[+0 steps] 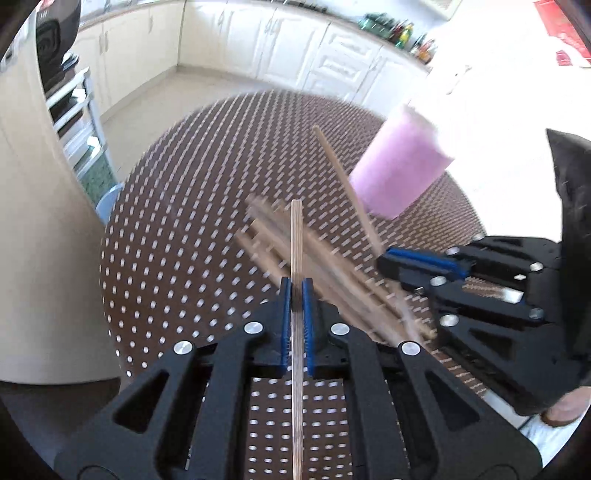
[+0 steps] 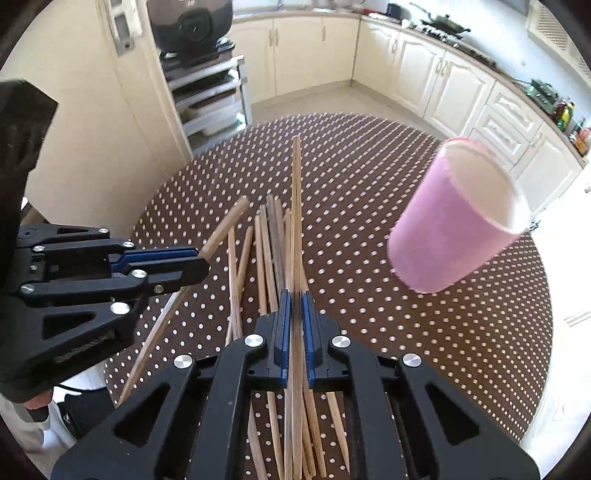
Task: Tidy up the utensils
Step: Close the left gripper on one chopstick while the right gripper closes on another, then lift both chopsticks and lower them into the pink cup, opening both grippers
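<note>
Left gripper (image 1: 296, 291): fingers pinch 1 pale wooden chopstick (image 1: 296, 240), which runs straight out ahead between the blue pads (image 1: 285, 314). Right gripper (image 2: 294, 306): fingers pinch a thin wooden chopstick pair (image 2: 295, 206); whether it is 1 stick or 2 cannot be told.

Below and just beyond both sets of fingers, a loose chopstick pile (image 2: 266, 251) lies on the brown dotted surface (image 2: 424, 350), the sticks slim, tan and crossed at varied angles. In the left view the pile (image 1: 332, 273) is blurred.

Ahead and right of the fingers stands a pink cup (image 2: 454, 218), open at the top; its white inside shows no contents.

Only the right view shows the rack with a dark appliance (image 2: 192, 26) far left. Each view shows the other gripper from the side.
</note>
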